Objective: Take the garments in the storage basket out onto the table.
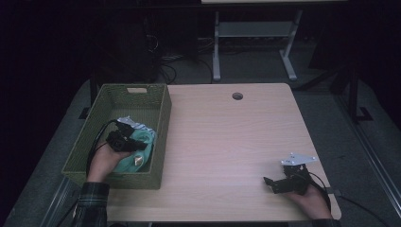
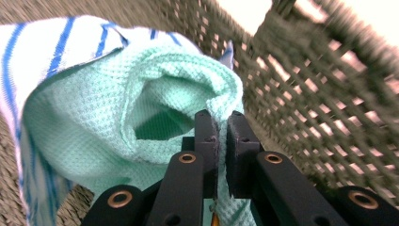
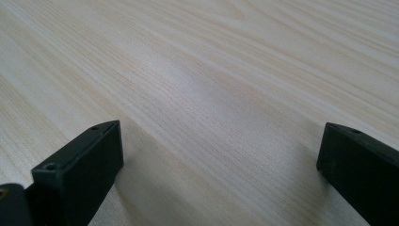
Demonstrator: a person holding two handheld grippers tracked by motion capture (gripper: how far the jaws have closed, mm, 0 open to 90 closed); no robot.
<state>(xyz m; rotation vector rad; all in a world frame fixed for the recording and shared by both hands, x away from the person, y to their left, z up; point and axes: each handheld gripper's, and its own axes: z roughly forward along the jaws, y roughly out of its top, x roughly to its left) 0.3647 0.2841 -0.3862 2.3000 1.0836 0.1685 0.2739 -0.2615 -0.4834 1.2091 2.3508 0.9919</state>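
A mint green waffle cloth (image 2: 94, 113) lies in the green woven basket (image 1: 161, 137), partly over a white cloth with blue stripes (image 2: 42, 47). My left gripper (image 2: 222, 117) is shut on a fold of the green cloth, with the fabric pinched between the two black pads. From above, the left gripper (image 1: 135, 144) sits inside the basket over the green cloth (image 1: 137, 161), and the striped cloth (image 1: 130, 124) lies just behind it. At the table's front right, my right gripper (image 1: 267, 182) rests low over the wood. The right gripper (image 3: 221, 146) stands open with bare tabletop between its jaws.
The basket wall (image 2: 329, 94) rises close on the right of the held cloth. The light wooden table (image 1: 227, 132) has a round cable hole (image 1: 237, 96) near its far edge. A desk frame (image 1: 255, 33) and cables stand on the dark floor beyond.
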